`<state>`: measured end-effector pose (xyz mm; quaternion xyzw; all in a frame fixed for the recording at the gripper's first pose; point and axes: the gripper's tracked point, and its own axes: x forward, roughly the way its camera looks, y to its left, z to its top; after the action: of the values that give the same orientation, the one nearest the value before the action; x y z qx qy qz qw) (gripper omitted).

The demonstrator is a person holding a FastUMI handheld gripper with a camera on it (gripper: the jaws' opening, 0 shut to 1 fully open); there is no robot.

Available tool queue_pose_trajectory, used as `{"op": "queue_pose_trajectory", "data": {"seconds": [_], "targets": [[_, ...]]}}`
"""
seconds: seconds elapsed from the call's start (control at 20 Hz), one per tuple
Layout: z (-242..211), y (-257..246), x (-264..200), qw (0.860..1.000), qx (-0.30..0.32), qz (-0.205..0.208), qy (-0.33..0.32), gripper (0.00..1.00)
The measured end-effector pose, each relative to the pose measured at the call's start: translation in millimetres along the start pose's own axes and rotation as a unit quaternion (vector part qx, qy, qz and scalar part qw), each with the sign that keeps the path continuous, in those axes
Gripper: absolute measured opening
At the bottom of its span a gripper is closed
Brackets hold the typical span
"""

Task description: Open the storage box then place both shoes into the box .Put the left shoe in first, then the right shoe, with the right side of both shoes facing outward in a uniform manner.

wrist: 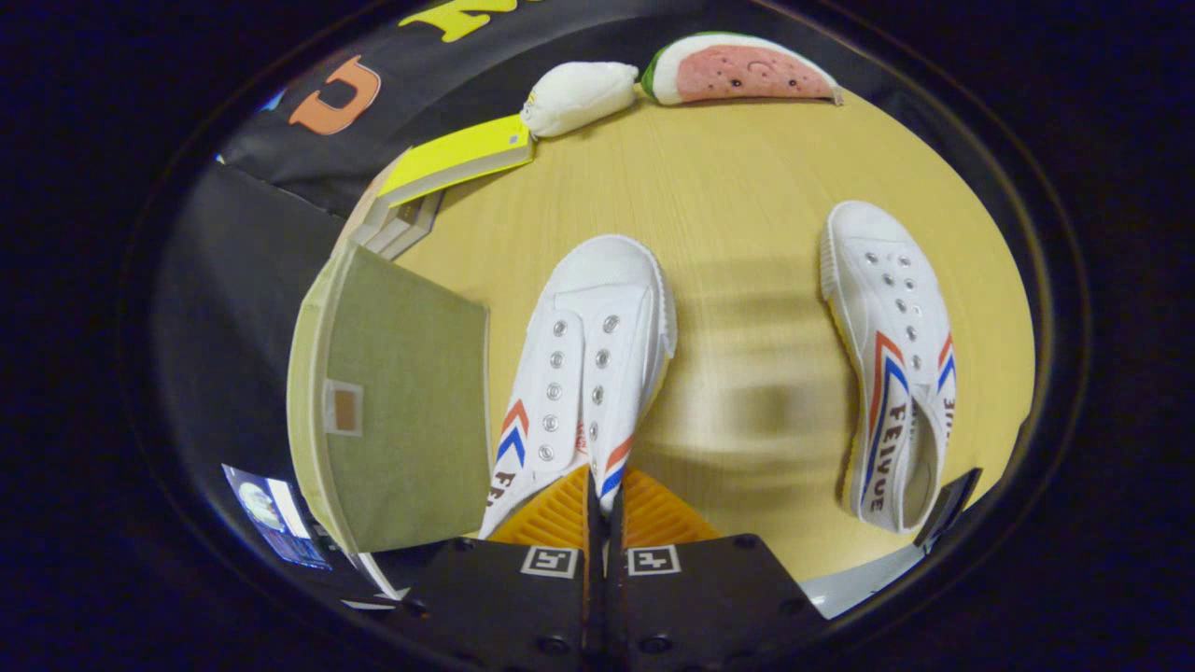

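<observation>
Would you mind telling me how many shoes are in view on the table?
2. One white shoe lies beside the green storage box, its heel end at the closed orange fingers. The other shoe lies apart, across bare table.

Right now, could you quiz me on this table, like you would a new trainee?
1. True or false: the gripper has its orange fingers pressed close together over the heel end of the nearer shoe.
2. How many white shoes lie on the wooden table?
3. What lies beside the nearer shoe, opposite the second shoe? A) green storage box B) watermelon toy C) yellow book

Key: 1 true; 2 two; 3 A.
</observation>
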<state>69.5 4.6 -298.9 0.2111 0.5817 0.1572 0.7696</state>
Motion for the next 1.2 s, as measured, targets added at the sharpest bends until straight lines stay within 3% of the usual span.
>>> {"op": "queue_pose_trajectory", "data": {"seconds": [0.25, 0.55, 0.9, 1.2], "targets": [[3.8, 51.2, -70.4, 0.998, -0.001, 0.006, -0.062, 0.06], [-1.4, 156.7, -122.6, 0.993, -0.019, 0.042, -0.112, 0.06], [-9.4, 255.4, -78.2, 0.993, -0.051, 0.061, -0.09, 0.06], [-28.1, 272.8, -2.9, 0.997, -0.064, 0.033, -0.016, 0.05]]}}
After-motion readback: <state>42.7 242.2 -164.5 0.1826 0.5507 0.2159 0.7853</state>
